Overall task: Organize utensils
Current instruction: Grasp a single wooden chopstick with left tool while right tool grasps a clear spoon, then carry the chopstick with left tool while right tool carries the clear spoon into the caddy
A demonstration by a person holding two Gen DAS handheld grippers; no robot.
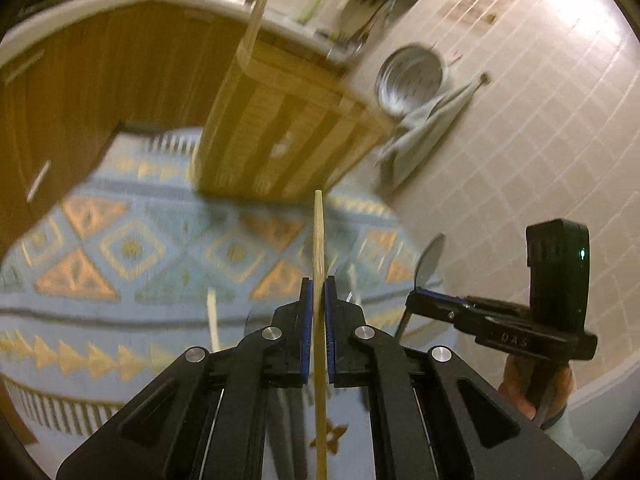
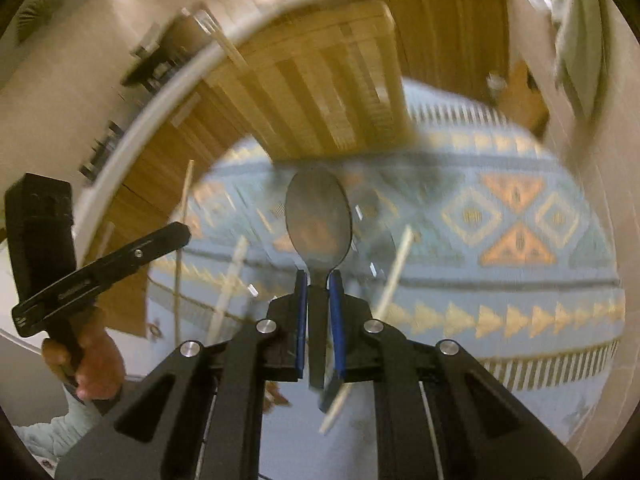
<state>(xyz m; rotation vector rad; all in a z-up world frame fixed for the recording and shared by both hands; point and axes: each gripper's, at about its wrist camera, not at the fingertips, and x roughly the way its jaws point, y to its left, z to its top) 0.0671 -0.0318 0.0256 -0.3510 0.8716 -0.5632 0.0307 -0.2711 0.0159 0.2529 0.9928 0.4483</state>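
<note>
Left gripper [image 1: 319, 300] squeezed nearly shut on a wooden chopstick [image 1: 318, 240]. Blue pads [image 1: 306, 312] pressing the stick from both sides. Stick poking up past the fingertips and running back down between the black arms. Held up in the air over the blue patterned rug [image 1: 132, 248].

Right gripper [image 2: 319, 292] also nearly shut, pinching the neck of a grey spoon [image 2: 319, 220]. Spoon bowl sticking out in front of the fingertips, flat face toward the camera. Also up off the rug [image 2: 500, 240].

Only in the left wrist view: the right gripper [image 1: 416, 300] from the side, with the spoon [image 1: 430, 256] standing up out of it and a hand [image 1: 532, 384] around the handle. Also a metal colander [image 1: 412, 80] and a grey towel [image 1: 428, 128] on the tiled wall [image 1: 540, 120]. One more pale stick [image 1: 212, 320] low on the rug.

Only in the right wrist view: the left gripper [image 2: 176, 236] from the side, far left, with a hand [image 2: 92, 364] and a pale sleeve [image 2: 60, 432] below it. More pale sticks [image 2: 394, 268] lying spread out on the rug under the spoon.

In both views: a striped wooden box [image 1: 288, 132] standing at the far edge of the rug, next to brown wooden cabinets [image 1: 80, 92]. Very blurry all around, so small things hard to make out.
</note>
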